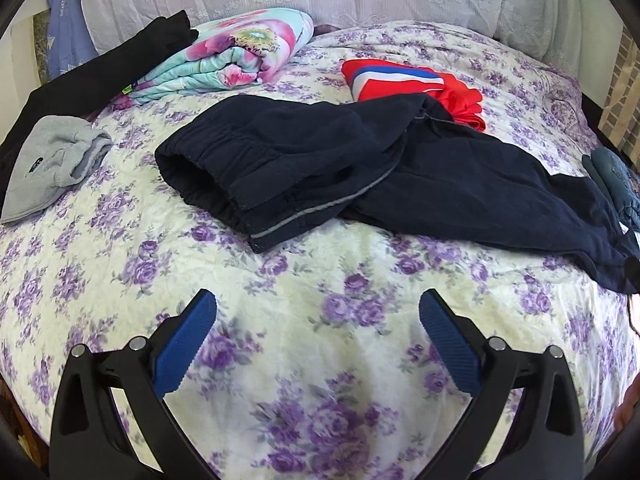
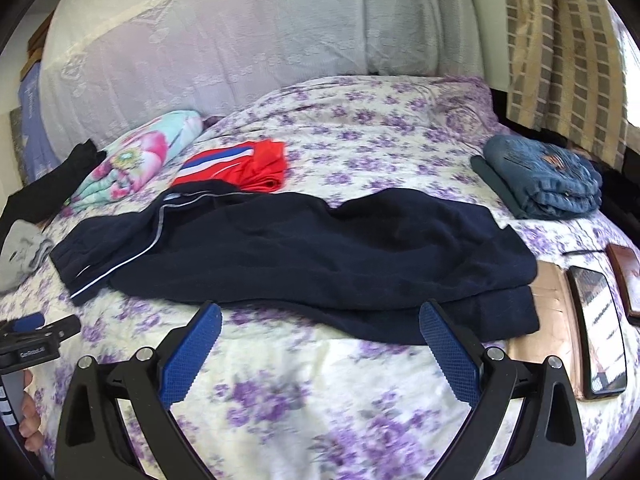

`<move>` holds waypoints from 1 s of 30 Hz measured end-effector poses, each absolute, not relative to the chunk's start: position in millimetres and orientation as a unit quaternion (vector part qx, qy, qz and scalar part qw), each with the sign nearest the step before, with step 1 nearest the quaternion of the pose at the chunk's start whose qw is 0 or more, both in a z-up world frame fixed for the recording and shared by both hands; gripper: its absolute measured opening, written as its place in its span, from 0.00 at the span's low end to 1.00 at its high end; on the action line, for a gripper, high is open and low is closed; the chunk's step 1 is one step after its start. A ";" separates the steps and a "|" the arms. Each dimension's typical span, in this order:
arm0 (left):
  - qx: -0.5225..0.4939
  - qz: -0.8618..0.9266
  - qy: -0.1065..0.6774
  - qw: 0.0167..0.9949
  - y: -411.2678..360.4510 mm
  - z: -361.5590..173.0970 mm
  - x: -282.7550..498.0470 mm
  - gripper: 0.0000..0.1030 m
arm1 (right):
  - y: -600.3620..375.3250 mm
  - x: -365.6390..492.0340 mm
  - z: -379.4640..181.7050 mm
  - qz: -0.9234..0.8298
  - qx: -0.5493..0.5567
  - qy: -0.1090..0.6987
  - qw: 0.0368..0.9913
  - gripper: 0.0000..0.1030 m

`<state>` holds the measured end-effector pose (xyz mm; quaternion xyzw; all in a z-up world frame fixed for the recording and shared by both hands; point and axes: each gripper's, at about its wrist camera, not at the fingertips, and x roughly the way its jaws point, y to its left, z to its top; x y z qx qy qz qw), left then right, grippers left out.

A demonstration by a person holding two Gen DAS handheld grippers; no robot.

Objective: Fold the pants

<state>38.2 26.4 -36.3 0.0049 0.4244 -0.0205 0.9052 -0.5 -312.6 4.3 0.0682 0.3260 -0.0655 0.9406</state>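
The navy pants [image 1: 360, 160] lay spread sideways across the bedspread [image 1: 320, 280], soft and fleecy in look, with a thin pale stripe running down the side seam. In the left wrist view the gathered elastic waistband faced left, its opening gaping, and the upper part was bunched and partly turned over the legs. The legs stretched away to the right, rumpled, one lying over the other.

My left gripper [image 1: 318, 304]: black plastic frame w/ triangular cutouts, blue ribbed pads [image 1: 188, 344], silver screws at the pivots. My right gripper [image 2: 320, 314]: same build, blue cross-hatched pads [image 2: 450, 354]. Bare fingertips [image 2: 30, 424] at 8 o'clock, right view.
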 end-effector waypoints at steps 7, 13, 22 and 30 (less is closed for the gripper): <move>-0.012 -0.005 0.432 0.902 37.9 -37.2 47.9 0.96 | -326.5 5.6 2.0 -0.073 0.084 0.326 0.939 0.97; 0.002 0.003 0.426 0.905 35.1 -33.7 46.8 0.96 | -323.6 8.9 0.9 -0.066 0.080 0.328 0.939 0.97; 0.011 0.002 0.424 0.906 29.7 -31.2 46.2 0.96 | -323.0 9.1 1.7 -0.065 0.081 0.327 0.939 0.97; 0.012 0.002 0.425 0.905 27.7 -30.8 46.1 0.96 | -322.9 8.5 3.6 -0.064 0.080 0.326 0.940 0.97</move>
